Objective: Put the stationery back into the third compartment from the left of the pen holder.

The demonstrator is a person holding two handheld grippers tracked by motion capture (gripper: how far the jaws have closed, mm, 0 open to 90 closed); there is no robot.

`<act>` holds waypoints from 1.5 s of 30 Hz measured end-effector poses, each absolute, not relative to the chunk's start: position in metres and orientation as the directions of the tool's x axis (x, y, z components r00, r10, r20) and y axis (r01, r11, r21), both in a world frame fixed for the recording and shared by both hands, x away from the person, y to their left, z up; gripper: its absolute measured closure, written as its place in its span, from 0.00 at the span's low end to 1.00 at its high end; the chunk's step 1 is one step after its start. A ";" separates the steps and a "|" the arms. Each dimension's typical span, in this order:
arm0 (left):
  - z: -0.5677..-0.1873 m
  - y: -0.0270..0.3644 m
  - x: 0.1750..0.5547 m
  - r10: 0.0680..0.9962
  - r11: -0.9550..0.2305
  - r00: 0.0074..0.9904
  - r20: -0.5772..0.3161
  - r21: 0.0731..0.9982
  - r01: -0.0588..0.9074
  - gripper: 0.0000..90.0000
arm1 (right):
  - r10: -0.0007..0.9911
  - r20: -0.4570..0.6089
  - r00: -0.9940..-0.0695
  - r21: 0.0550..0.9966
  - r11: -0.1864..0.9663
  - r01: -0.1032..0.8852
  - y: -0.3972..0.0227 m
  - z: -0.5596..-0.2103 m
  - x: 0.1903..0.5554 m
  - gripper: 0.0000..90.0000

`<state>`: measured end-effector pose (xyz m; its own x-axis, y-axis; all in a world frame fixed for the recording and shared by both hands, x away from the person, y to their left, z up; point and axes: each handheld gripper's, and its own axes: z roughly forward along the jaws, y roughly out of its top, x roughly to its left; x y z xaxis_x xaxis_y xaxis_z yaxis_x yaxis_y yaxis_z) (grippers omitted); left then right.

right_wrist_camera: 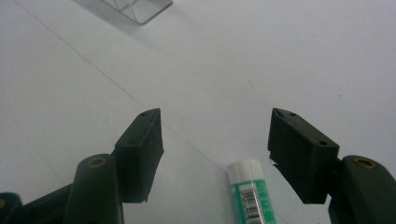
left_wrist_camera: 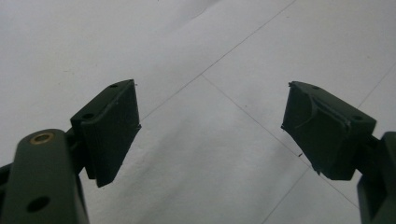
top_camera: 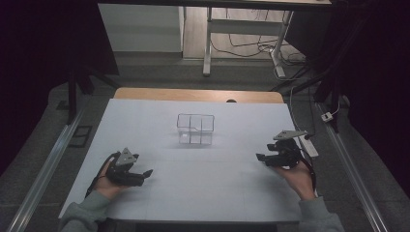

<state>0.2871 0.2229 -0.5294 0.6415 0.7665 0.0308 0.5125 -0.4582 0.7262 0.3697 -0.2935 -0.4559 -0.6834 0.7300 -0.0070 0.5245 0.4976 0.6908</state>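
Glue stick (right_wrist_camera: 247,193): lying flat between right gripper's jaws, white cap pointing away, long axis along them.
Left gripper (top_camera: 146,173): wide, empty.
Right gripper (top_camera: 260,157): wide, near tabletop's (top_camera: 203,193) right edge.
Clear box (top_camera: 195,128): mid-table.

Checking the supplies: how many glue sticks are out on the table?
1. The glue stick lies on the white table between the open jaws of the right gripper, cap pointing forward. More may be hidden under the hands.

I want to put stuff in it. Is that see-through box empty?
Looks empty. In the high view you see straight through the clear box to the white table; nothing shows in its compartments.
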 end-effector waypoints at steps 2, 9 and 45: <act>-0.529 0.223 0.287 0.766 -0.458 0.642 0.031 0.726 0.512 0.20 | 0.729 -0.006 -0.685 0.684 0.502 0.529 -0.295 -0.456 0.368 0.39; -0.530 0.223 0.287 0.766 -0.460 0.642 0.032 0.725 0.512 0.20 | 0.721 -0.025 -0.692 0.660 0.532 0.531 -0.299 -0.458 0.361 0.39; -0.531 0.222 0.288 0.762 -0.471 0.647 0.035 0.715 0.516 0.20 | 0.754 -0.035 -0.656 0.486 0.587 0.648 -0.337 -0.474 0.362 0.40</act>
<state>0.2882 0.2222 -0.5312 0.6465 0.7621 0.0353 0.5161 -0.4710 0.7154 0.3621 -0.3369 -0.4737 -0.6565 0.7535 -0.0351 0.6477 0.5869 0.4859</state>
